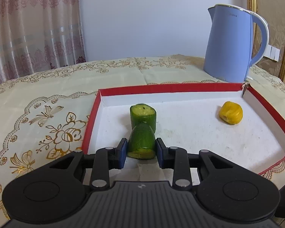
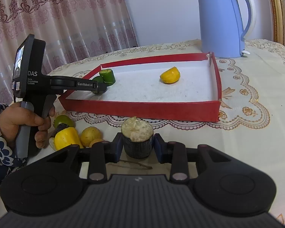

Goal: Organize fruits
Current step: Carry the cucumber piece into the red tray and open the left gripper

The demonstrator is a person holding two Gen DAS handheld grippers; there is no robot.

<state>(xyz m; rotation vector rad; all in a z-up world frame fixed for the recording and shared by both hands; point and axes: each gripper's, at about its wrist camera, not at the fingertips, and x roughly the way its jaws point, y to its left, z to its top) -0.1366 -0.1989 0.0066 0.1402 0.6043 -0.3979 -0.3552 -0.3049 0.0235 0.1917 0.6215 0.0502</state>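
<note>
1. Left gripper [image 1: 141, 150] pinches a green cucumber piece [image 1: 141, 141] between its blue pads, low over the white floor of the red-walled tray [image 1: 199, 86].
2. That held piece sits just in front of a second green piece [image 1: 142, 114], which stands on end near the tray's left wall; the two look to be touching.
3. An orange-yellow fruit chunk [image 1: 230, 115] lies well apart from them, toward the tray's right side.
4. Right gripper [image 2: 137, 145] pinches a dark-skinned, pale-topped cylinder piece [image 2: 137, 138] over the desk [image 2: 247, 142], just outside the tray's near wall.
5. More fruit waits on the desk beside the person's left hand [image 2: 24, 123]: a yellow piece [image 2: 66, 137], a green one [image 2: 63, 120] and a round tan one [image 2: 90, 135].
6. A blue kettle [image 2: 221, 20] stands behind the tray.
7. Likely risk: letting go this close could nudge the standing green piece over, or leave the rounded held piece to roll.
8. Likely risk: carrying the right piece in low could catch the tray's near wall and shift the tray.
</note>
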